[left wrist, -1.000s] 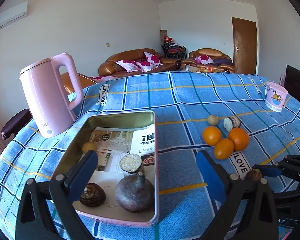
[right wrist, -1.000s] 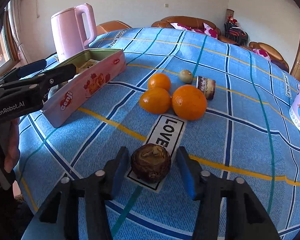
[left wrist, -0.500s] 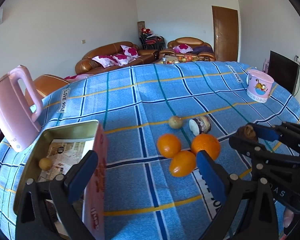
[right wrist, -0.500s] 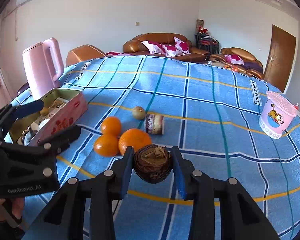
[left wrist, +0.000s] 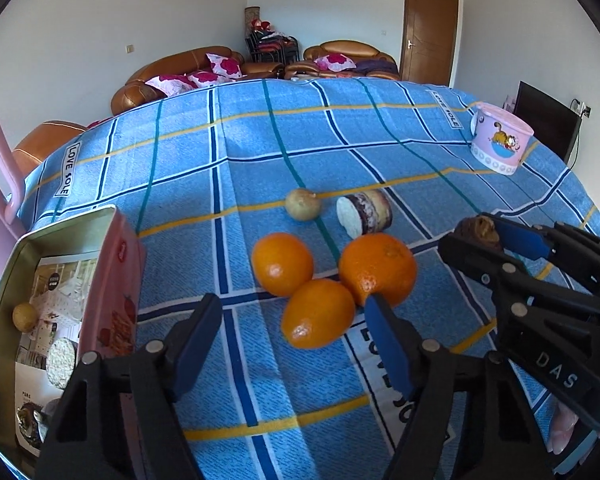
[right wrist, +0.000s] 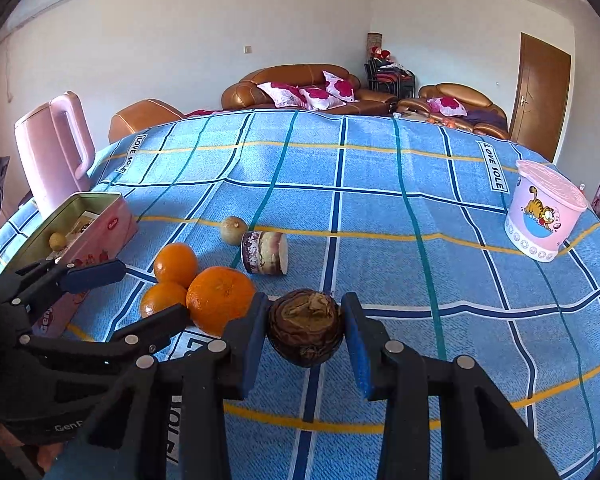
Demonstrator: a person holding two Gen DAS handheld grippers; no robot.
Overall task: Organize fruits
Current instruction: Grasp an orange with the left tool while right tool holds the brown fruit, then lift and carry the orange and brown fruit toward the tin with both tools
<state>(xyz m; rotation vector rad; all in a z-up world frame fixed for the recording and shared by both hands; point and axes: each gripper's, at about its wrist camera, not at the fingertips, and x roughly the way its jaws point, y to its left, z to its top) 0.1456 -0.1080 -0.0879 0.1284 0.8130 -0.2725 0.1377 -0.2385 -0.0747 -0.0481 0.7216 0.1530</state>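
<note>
Three oranges (left wrist: 282, 263) (left wrist: 318, 313) (left wrist: 377, 270) lie bunched on the blue checked cloth. My left gripper (left wrist: 293, 308) hangs just short of the nearest one, its jaws closing; that orange sits between the blue pads, which do not touch it. Behind the oranges lie a small tan round fruit (left wrist: 303, 204) and a cut taro piece (left wrist: 364, 214). My right gripper (right wrist: 305, 312) is shut on a brown wrinkled round fruit (right wrist: 306, 332), held above the cloth to the right of the oranges (right wrist: 218, 298). An open pink tin (left wrist: 114, 272) at the left holds a small tan fruit and other pieces.
A pink kettle (right wrist: 54, 152) stands behind the tin at the table's left edge. A pink lidded tub with a cartoon cat (right wrist: 544, 210) stands at the far right. The cloth's far half is bare. Brown sofas and a door lie beyond the table.
My left gripper swung right from above the tin to the oranges, and its jaws narrowed. My right gripper lifted the brown fruit off the cloth and carried it forward.
</note>
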